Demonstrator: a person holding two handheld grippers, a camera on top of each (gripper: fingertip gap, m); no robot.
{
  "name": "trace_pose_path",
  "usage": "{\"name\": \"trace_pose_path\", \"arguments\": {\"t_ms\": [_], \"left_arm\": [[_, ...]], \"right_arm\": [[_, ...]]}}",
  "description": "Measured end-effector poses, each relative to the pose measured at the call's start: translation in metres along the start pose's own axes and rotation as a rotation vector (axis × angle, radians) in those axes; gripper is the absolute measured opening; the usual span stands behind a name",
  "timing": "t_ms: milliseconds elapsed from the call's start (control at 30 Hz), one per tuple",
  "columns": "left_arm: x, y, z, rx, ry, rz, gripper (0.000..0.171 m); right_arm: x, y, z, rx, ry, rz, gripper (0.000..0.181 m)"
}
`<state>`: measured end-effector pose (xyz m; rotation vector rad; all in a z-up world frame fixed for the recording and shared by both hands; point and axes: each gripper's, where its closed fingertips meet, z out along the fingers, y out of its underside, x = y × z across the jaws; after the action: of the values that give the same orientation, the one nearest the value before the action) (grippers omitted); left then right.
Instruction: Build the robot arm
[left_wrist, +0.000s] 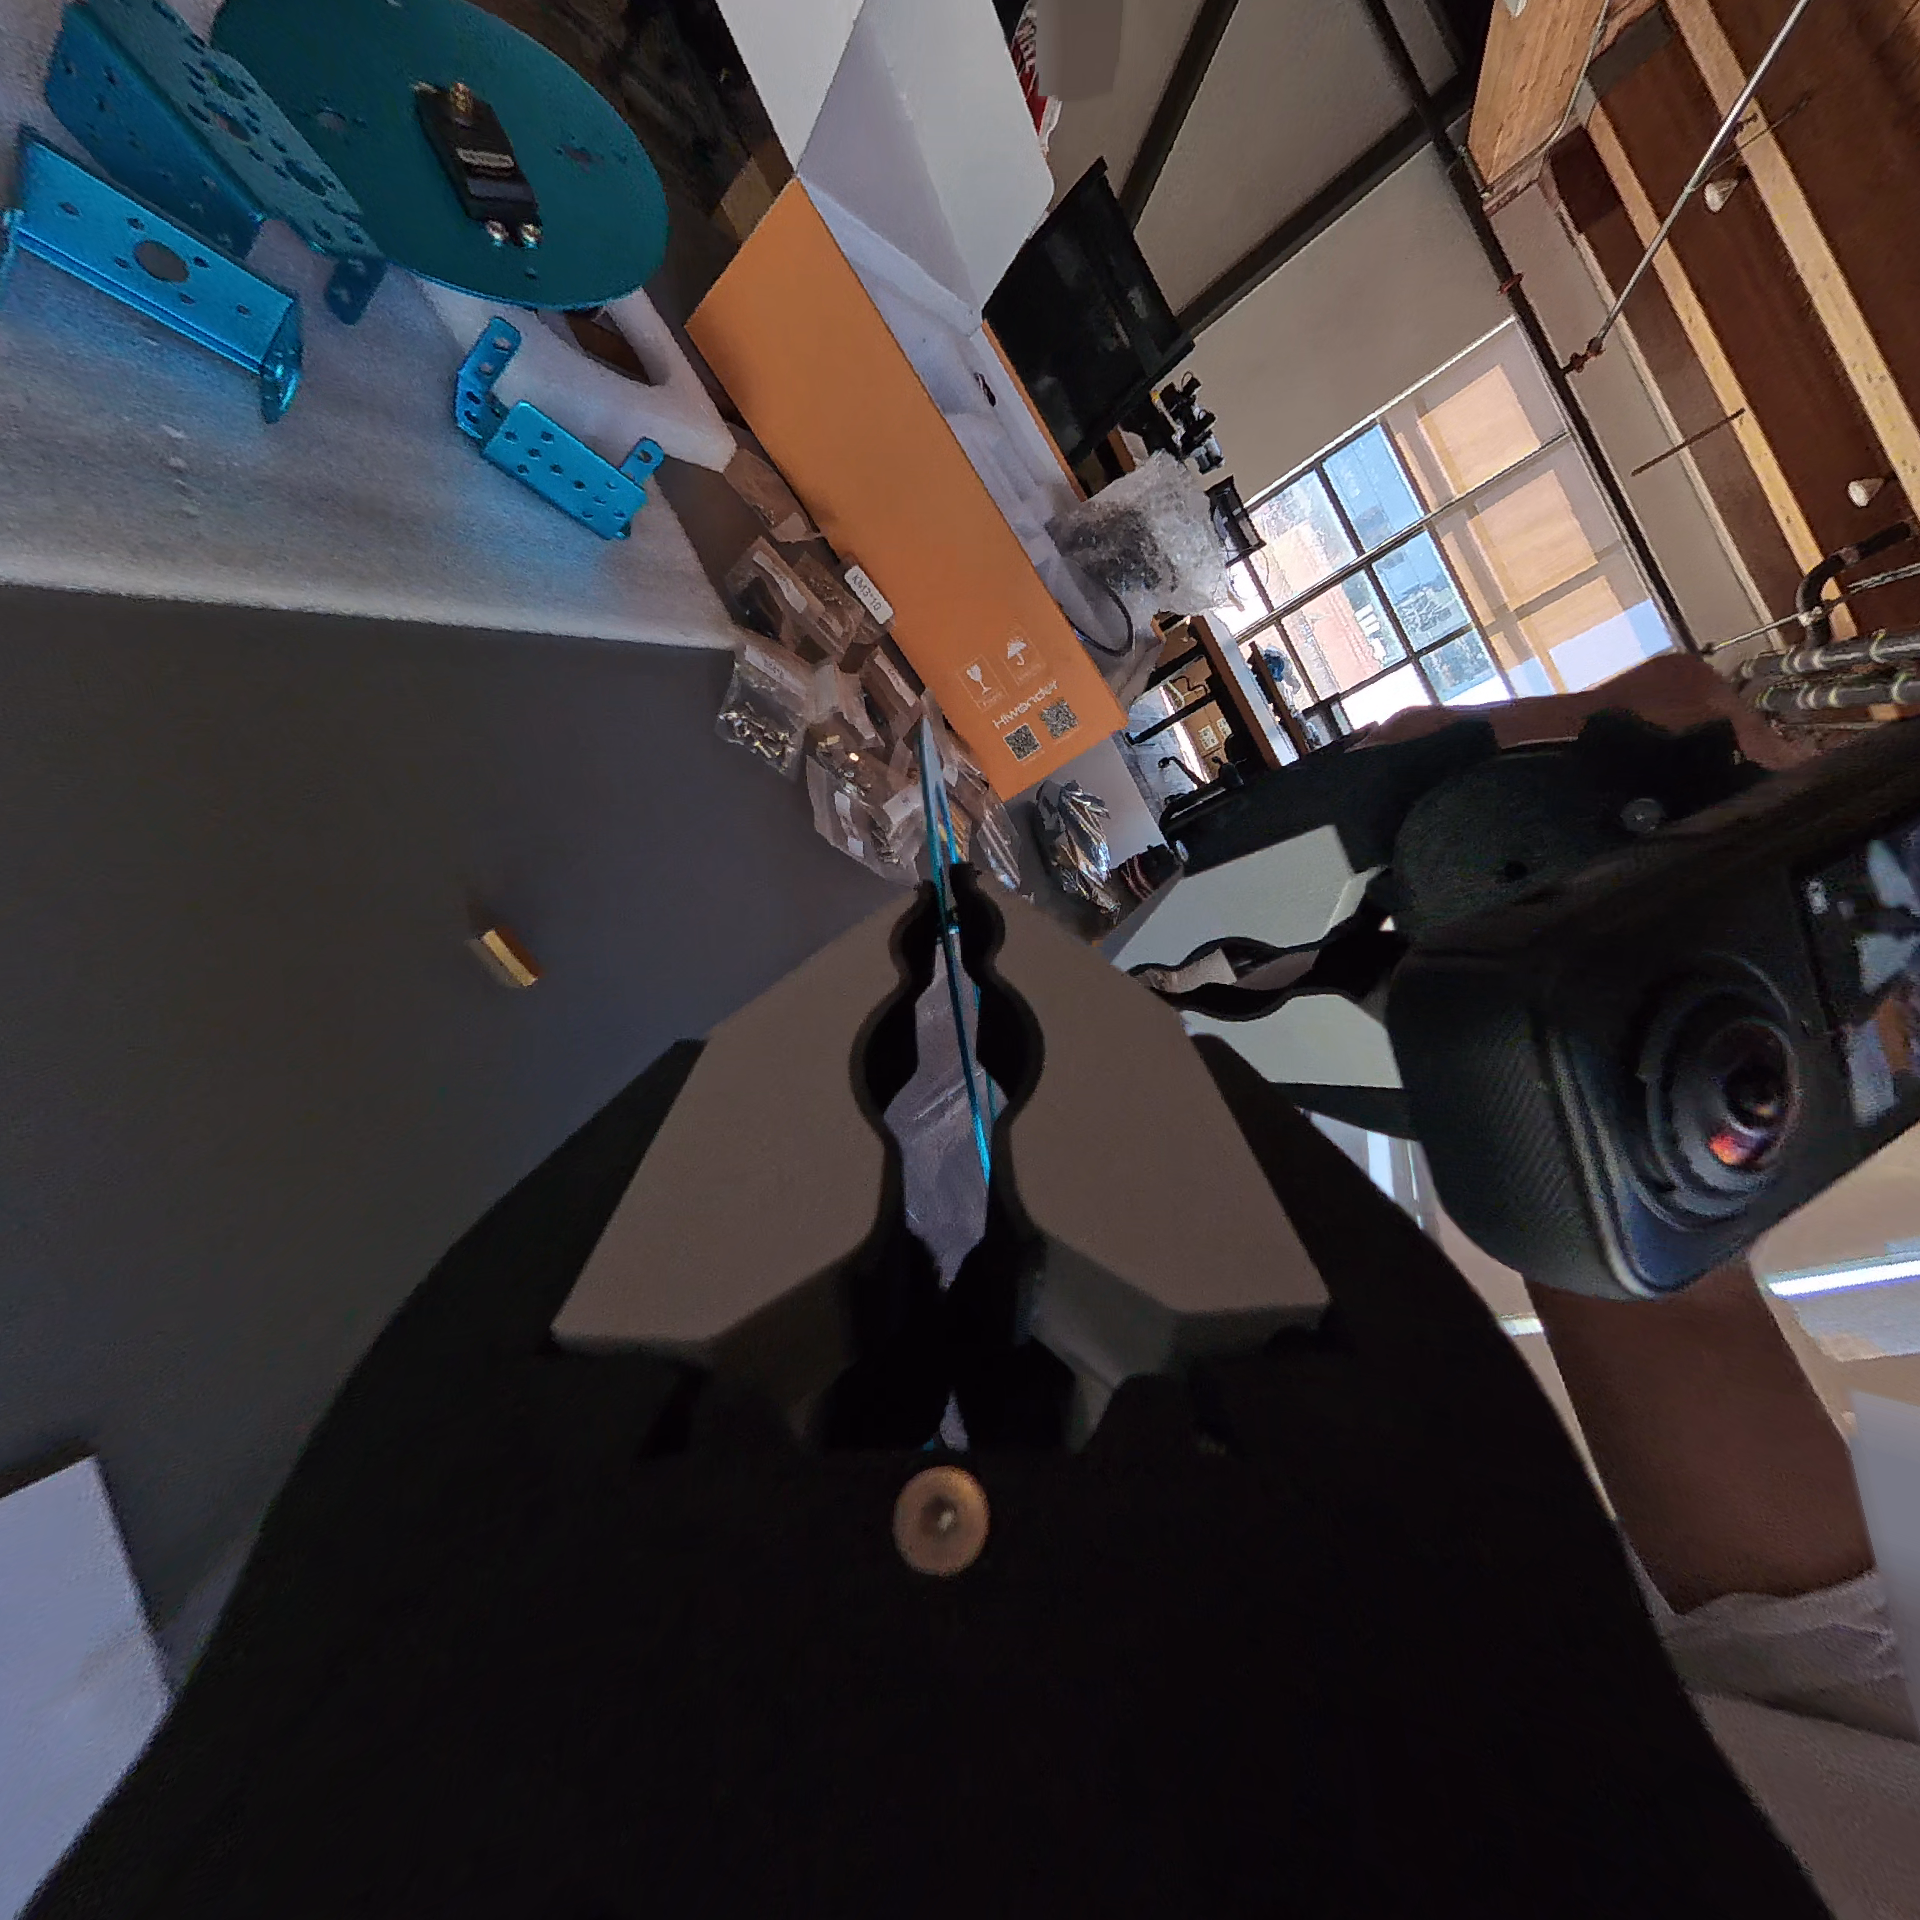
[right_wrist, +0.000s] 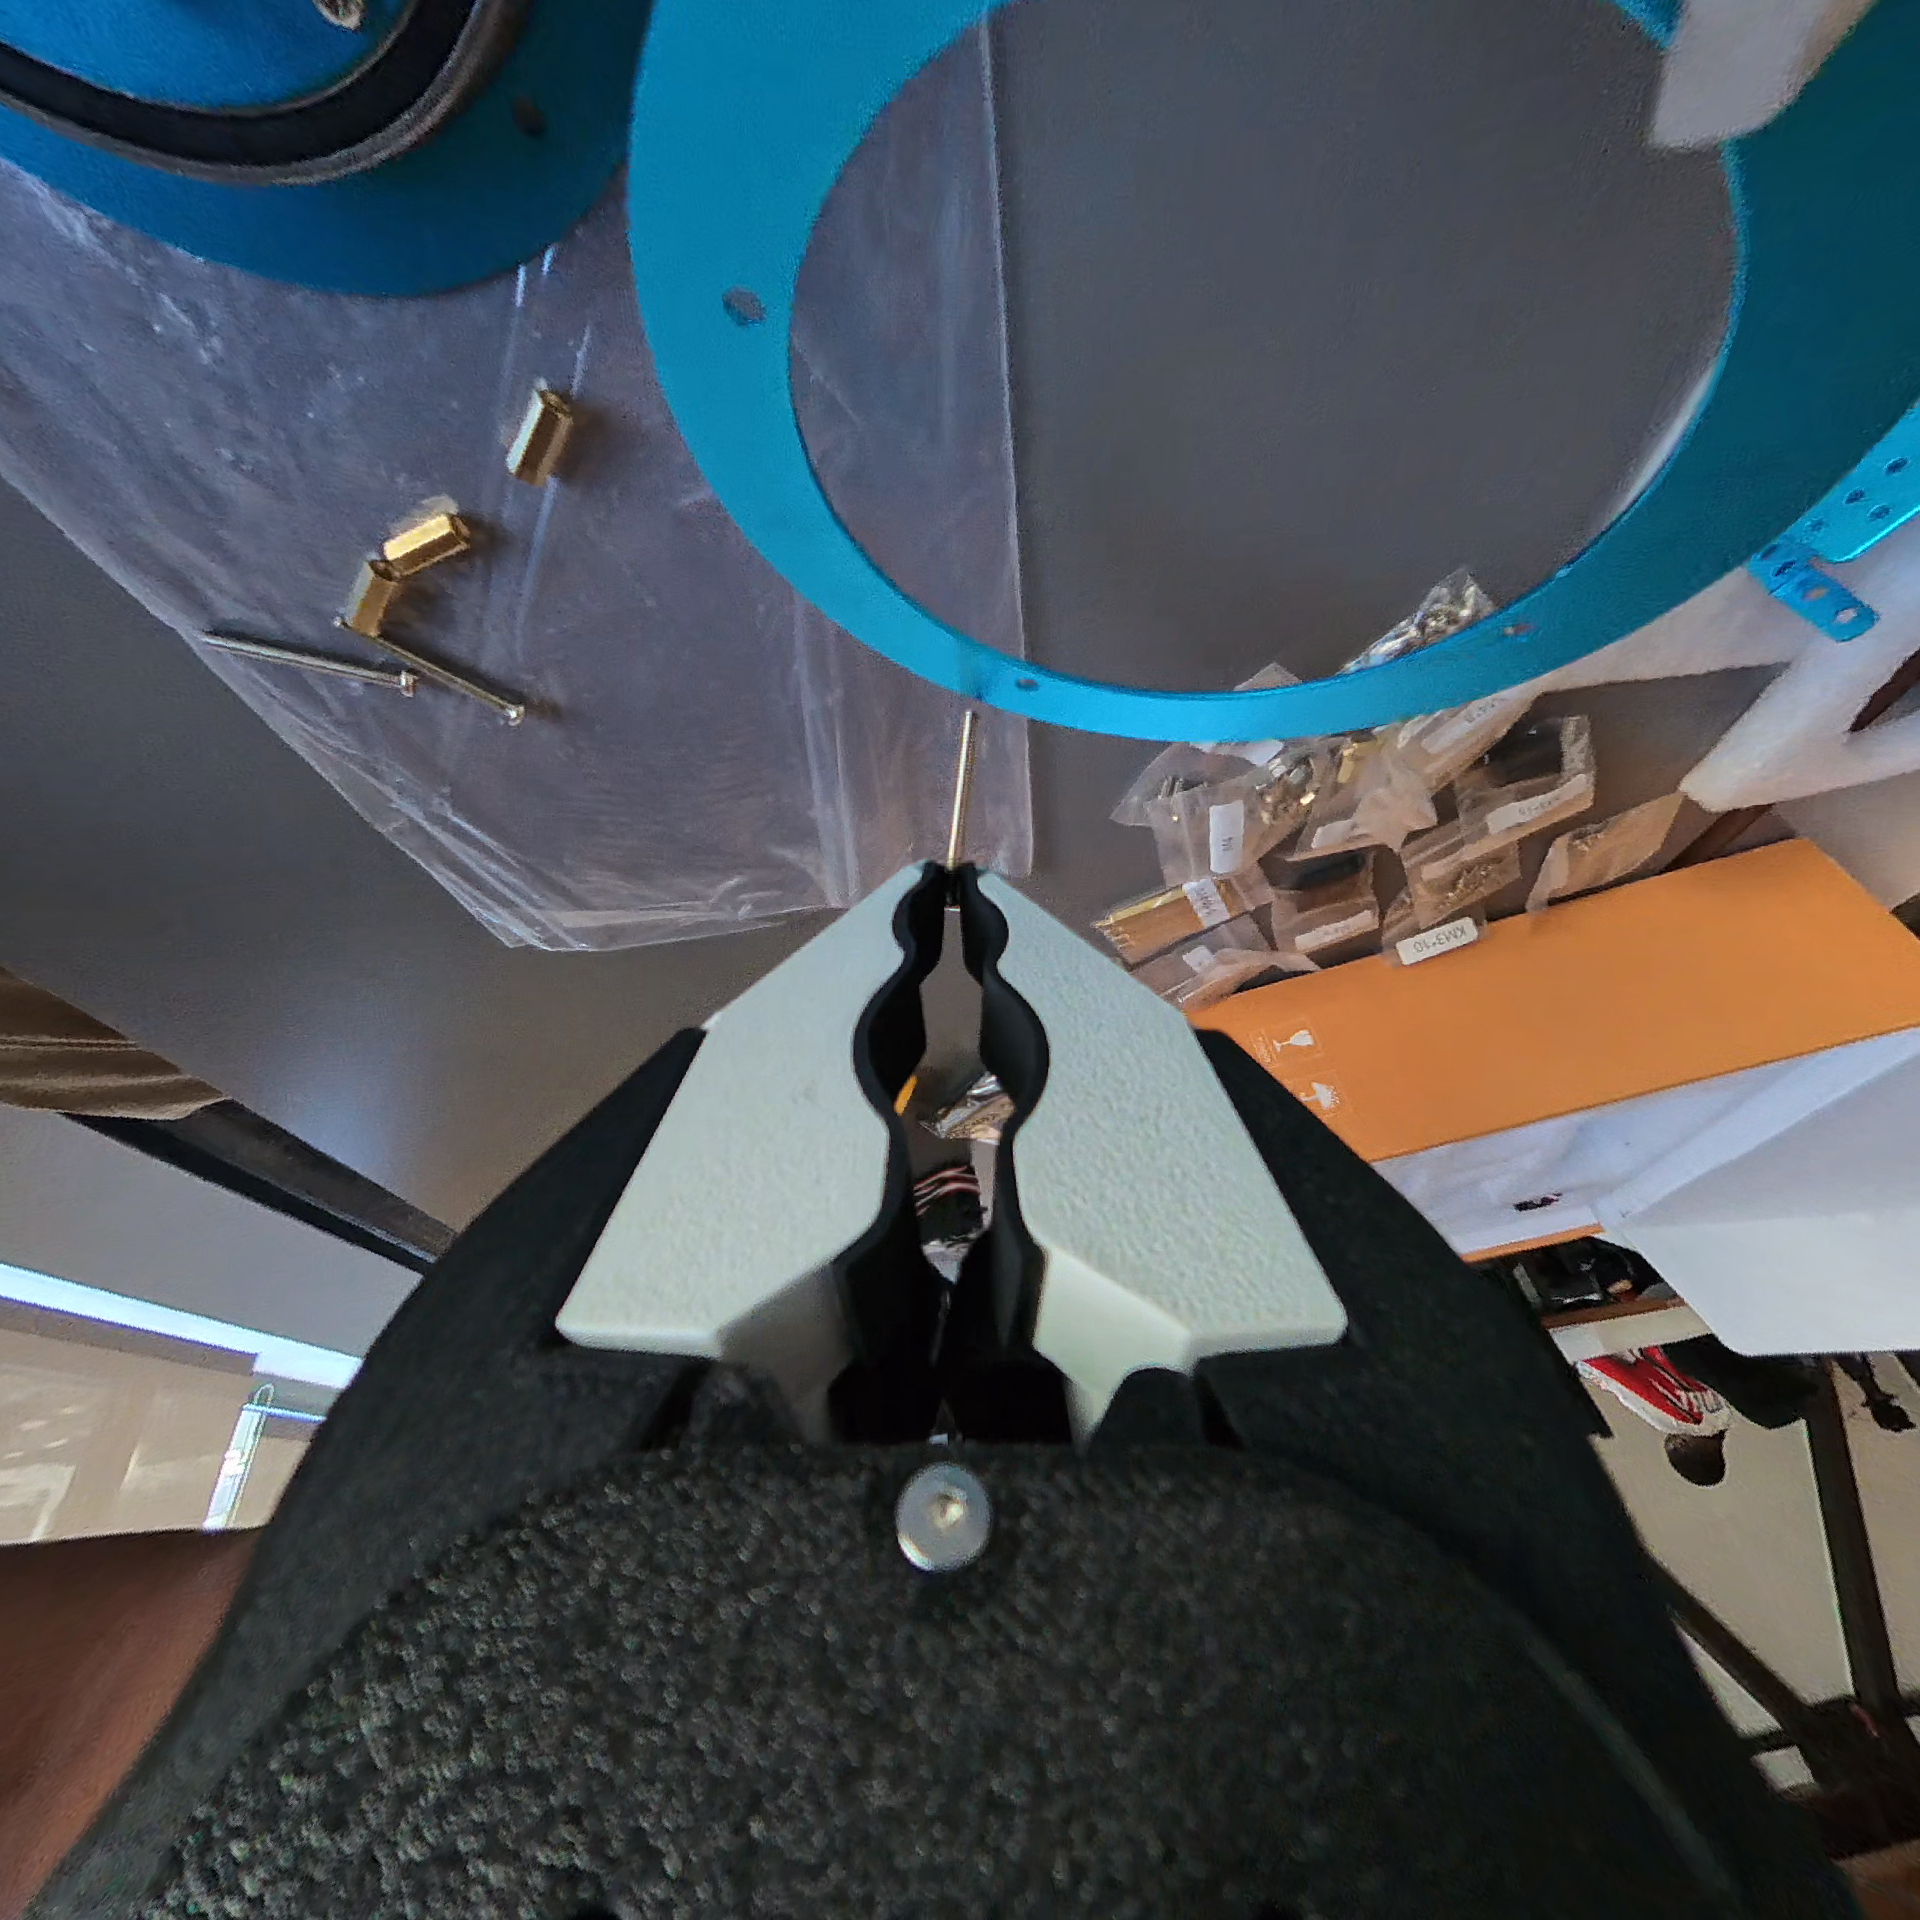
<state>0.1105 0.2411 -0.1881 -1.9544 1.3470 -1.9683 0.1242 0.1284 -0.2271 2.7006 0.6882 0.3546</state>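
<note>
My left gripper (left_wrist: 951, 883) is shut on a thin blue metal ring (left_wrist: 961, 997), which shows edge-on between its fingers. In the right wrist view the same ring (right_wrist: 717, 436) hangs above the grey mat (right_wrist: 1299, 312). My right gripper (right_wrist: 951, 873) is shut on a long thin steel screw (right_wrist: 963, 790). The screw's free end points at the ring's near rim, close to a small hole (right_wrist: 1024, 686); I cannot tell if they touch. The right gripper's camera body (left_wrist: 1714, 1091) shows close to the right of the left gripper.
Three brass standoffs (right_wrist: 421, 540) and two long screws (right_wrist: 447, 670) lie on a clear plastic bag (right_wrist: 623, 831). One brass standoff (left_wrist: 504, 956) lies on the mat. Blue brackets (left_wrist: 551, 452), a teal disc carrying a servo (left_wrist: 457, 156), small hardware bags (right_wrist: 1403, 831) and an orange box (left_wrist: 883, 499) lie beyond. The left gripper's tips are roughly 12 cm from the right gripper's.
</note>
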Motion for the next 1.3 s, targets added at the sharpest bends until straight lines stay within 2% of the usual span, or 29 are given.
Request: {"name": "trace_pose_path", "arguments": {"t_ms": [100,433,733,1000,1133,1300], "left_arm": [[-0.001,0.001,0.003,-0.004,0.018,-0.018,0.002],[0.002,0.003,0.001,0.001,0.056,-0.047,0.002],[0.002,0.003,-0.003,0.008,0.075,-0.06,0.002],[0.003,0.0,-0.006,0.036,0.116,-0.109,0.003],[0.002,-0.003,-0.009,0.059,0.147,-0.149,0.002],[0.003,-0.005,-0.015,0.081,0.175,-0.157,0.002]], "right_arm": [[0.001,-0.009,-0.01,0.023,0.003,-0.01,0.002],[0.004,-0.005,-0.017,-0.072,0.0,-0.002,0.002],[0.006,-0.004,-0.012,-0.116,-0.005,0.007,0.002],[0.01,-0.015,-0.011,-0.102,0.031,-0.037,0.002],[0.009,-0.029,-0.015,-0.01,0.022,-0.04,0.002],[0.007,-0.042,-0.037,0.228,-0.027,-0.035,0.024]]}}
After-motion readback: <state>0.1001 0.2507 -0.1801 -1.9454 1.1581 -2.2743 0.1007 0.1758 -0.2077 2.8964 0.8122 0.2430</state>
